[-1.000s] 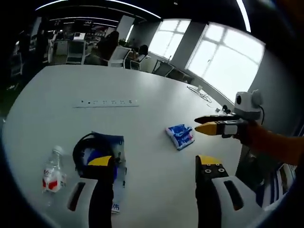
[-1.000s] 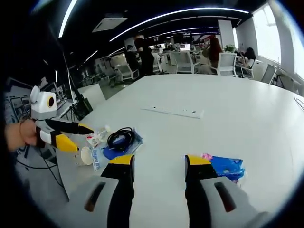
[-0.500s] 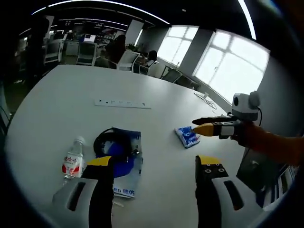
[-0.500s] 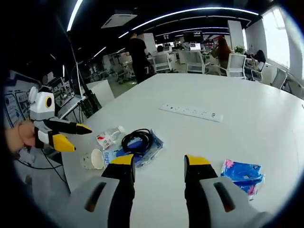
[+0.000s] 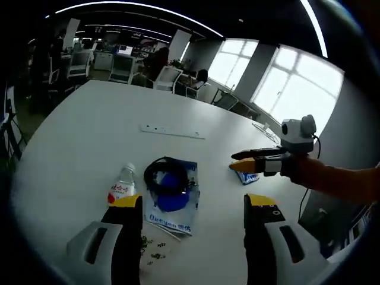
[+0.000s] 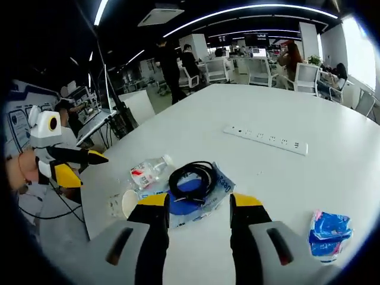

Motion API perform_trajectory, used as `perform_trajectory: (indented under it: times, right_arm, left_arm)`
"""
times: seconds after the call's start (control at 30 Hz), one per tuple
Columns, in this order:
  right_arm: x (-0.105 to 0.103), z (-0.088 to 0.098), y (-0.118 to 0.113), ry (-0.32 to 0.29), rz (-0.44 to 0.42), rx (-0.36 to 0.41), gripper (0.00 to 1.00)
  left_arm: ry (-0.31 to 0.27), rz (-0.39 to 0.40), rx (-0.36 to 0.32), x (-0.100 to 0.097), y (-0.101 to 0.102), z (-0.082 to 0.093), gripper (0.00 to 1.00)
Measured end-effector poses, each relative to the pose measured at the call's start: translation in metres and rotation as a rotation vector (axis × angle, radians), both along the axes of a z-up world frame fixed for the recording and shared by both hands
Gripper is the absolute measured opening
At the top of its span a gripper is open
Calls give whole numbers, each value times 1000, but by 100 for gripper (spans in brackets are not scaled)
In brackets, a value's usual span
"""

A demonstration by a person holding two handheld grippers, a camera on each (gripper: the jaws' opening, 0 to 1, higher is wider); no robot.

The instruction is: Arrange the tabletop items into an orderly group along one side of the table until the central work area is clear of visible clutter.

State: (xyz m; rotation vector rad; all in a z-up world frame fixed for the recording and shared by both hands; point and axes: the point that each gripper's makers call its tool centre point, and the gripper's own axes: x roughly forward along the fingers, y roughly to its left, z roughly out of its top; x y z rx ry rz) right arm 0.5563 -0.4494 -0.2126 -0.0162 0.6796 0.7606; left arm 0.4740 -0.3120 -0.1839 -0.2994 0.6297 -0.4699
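Note:
A clear water bottle [image 5: 122,190] with a red label lies on the white table [image 5: 71,148] beside a blue packet [image 5: 172,209]. A black cable coil [image 5: 169,177] rests on that packet. My left gripper [image 5: 194,205] is open, above the table just short of these. The right gripper [image 5: 235,161] reaches in from the right, jaws apart, in front of a blue tissue pack [image 5: 249,177]. In the right gripper view my right gripper [image 6: 200,205] is open near the cable coil [image 6: 193,177], packet [image 6: 209,196], bottle [image 6: 148,171] and a paper cup [image 6: 126,203]. The tissue pack [image 6: 329,228] lies at right; the left gripper [image 6: 83,168] stands open at left.
A white power strip [image 5: 172,130] [image 6: 267,138] lies further across the table. Small green crumbs [image 5: 151,252] are scattered by my left jaw. The table edge [image 6: 89,205] runs close to the cup. Office chairs and people stand beyond the far side.
Both cameras have swung toward the bottle and packet, which now sit nearer the middle of each view. The right gripper has come in over the tissue pack. The items themselves have not moved.

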Motion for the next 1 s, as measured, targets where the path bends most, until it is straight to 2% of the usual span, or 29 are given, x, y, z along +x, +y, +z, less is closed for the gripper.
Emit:
perform_trajectory:
  times: [0.53, 0.87, 0.93, 1.0]
  right_arm:
    - [24, -45, 40, 73, 23, -37, 38]
    - [33, -69, 49, 107, 6, -63, 37]
    - [40, -76, 47, 114, -5, -70, 36]
    - [37, -79, 48, 127, -17, -76, 35]
  left_arm:
    - [-13, 15, -6, 5, 23, -12, 69]
    - [-29, 18, -20, 10, 30, -17, 69]
    - [-29, 16, -10, 10, 32, -19, 68]
    - [-29, 17, -16, 10, 33, -21, 68]
